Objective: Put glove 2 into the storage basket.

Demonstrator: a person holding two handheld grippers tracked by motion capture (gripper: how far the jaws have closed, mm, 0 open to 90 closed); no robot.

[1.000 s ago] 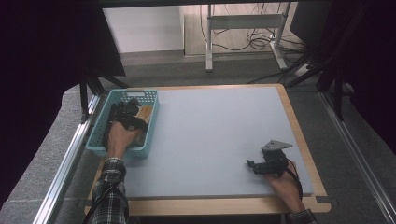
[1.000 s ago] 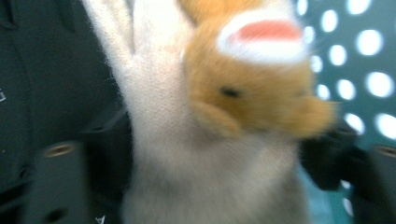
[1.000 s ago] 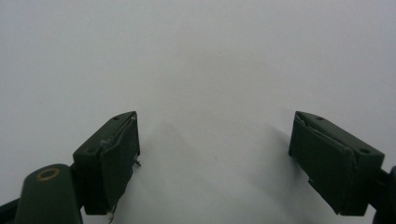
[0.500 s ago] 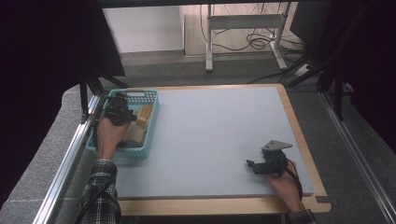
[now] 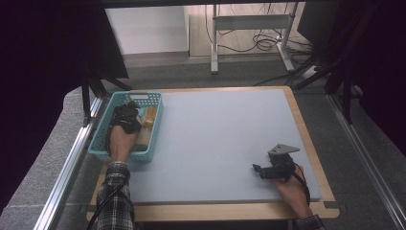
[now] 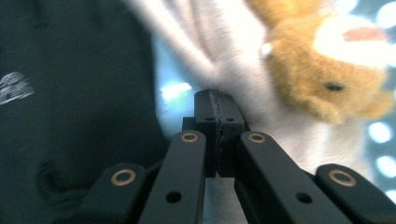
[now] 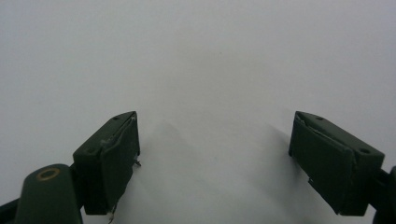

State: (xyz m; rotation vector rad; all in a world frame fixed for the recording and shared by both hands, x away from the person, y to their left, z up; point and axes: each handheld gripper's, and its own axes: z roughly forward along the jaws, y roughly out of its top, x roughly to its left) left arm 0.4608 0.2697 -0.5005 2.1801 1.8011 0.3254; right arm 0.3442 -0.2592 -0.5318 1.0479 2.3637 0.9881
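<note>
A teal plastic basket (image 5: 99,135) stands at the table's left edge. My left gripper (image 5: 129,114) reaches down into it, beside a tan plush toy (image 5: 150,117). In the left gripper view its jaws are shut tight at the tips (image 6: 215,100), right against white fuzzy fabric (image 6: 261,126) under the tan plush toy (image 6: 322,74). Whether a fold of that fabric is pinched I cannot tell. A dark garment (image 6: 70,93) with a small white print lies to the left. My right gripper (image 5: 259,170) rests on the grey mat at the front right, open with nothing between its fingers (image 7: 215,158).
A grey mat (image 5: 215,139) covers the wooden table. Metal rails (image 5: 72,158) run along both sides of the table. Beyond the far edge stand a desk frame (image 5: 249,28) and loose cables on the floor.
My left hand has pushed deeper into the basket, toward its far end. The right hand and gripper have kept still.
</note>
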